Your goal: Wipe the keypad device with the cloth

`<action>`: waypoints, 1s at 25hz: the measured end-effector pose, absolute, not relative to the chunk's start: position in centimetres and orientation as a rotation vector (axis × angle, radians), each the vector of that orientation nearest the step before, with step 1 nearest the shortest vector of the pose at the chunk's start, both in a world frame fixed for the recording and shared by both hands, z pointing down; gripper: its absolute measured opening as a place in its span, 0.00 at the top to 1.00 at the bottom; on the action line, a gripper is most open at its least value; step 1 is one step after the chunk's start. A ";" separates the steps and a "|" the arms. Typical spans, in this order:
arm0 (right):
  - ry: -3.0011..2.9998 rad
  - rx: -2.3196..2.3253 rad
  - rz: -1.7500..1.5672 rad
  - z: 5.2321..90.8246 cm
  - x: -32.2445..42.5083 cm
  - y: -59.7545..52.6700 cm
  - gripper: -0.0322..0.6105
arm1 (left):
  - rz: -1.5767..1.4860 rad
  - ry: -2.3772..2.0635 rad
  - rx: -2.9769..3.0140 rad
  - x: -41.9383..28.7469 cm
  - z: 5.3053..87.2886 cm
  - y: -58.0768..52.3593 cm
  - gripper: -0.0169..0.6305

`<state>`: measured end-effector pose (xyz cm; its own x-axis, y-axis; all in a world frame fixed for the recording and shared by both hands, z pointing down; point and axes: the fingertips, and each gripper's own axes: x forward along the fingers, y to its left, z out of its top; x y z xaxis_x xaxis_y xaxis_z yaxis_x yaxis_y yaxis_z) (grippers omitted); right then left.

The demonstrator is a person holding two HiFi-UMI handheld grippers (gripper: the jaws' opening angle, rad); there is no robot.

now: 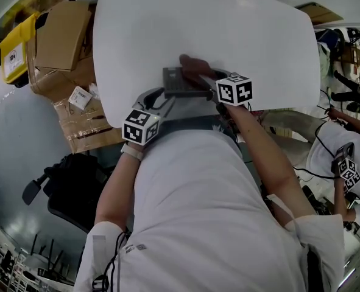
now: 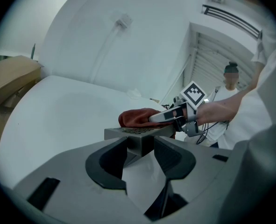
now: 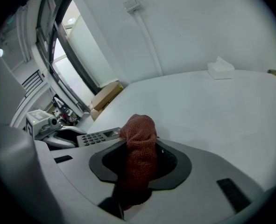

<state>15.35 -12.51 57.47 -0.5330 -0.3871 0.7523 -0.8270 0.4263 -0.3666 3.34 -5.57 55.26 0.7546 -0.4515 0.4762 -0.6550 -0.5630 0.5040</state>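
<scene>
A grey keypad device (image 1: 178,81) lies near the front edge of the white table (image 1: 228,35). My left gripper (image 2: 141,146) is shut on the device's near end (image 2: 138,133), and its marker cube (image 1: 141,126) shows at the table edge. A reddish-brown cloth (image 3: 138,153) is clamped in my right gripper (image 3: 140,148). The bunched cloth (image 2: 137,117) rests on the far end of the device, beside the keys (image 3: 93,137). In the head view the cloth (image 1: 195,66) lies just beyond the right marker cube (image 1: 236,90).
A white tissue box (image 3: 220,69) stands far back on the table. Cardboard boxes (image 1: 64,38) and a yellow bin (image 1: 15,53) stand left of the table, with a black chair (image 1: 76,181) below them. Another person (image 1: 344,145) sits at the right.
</scene>
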 end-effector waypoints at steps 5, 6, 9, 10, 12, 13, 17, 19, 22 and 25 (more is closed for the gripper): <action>-2.075 1.044 0.993 59.6 15.5 -14.7 0.75 | 0.380 -0.821 2.269 3.4 55.1 -5.6 0.69; -2.075 1.044 1.004 60.1 15.4 -15.0 0.75 | 0.381 -0.821 2.269 3.4 55.2 -5.6 0.69; -2.074 1.058 1.044 61.4 15.4 -16.1 0.74 | 0.383 -0.826 2.267 3.3 55.2 -5.5 0.69; -2.070 1.062 1.045 61.7 15.4 -16.5 0.74 | 0.383 -0.825 2.267 3.4 55.2 -5.5 0.69; -2.059 1.051 1.019 61.9 15.5 -17.3 0.74 | 0.382 -0.823 2.269 3.4 55.2 -5.6 0.69; -2.052 1.040 1.006 62.1 15.4 -17.6 0.74 | 0.381 -0.821 2.270 3.4 55.1 -5.6 0.69; -2.038 1.006 0.939 62.6 15.3 -18.0 0.74 | 0.381 -0.817 2.274 3.4 55.2 -5.6 0.69; -2.033 0.983 0.896 62.6 15.1 -18.1 0.75 | 0.383 -0.818 2.274 3.4 55.2 -5.6 0.69; -2.022 0.808 0.718 62.2 14.2 -17.3 0.75 | 0.387 -0.827 2.278 3.5 55.1 -5.8 0.69; -2.047 0.600 0.623 60.6 11.4 -15.1 0.75 | 0.398 -0.851 2.285 3.6 55.1 -5.8 0.69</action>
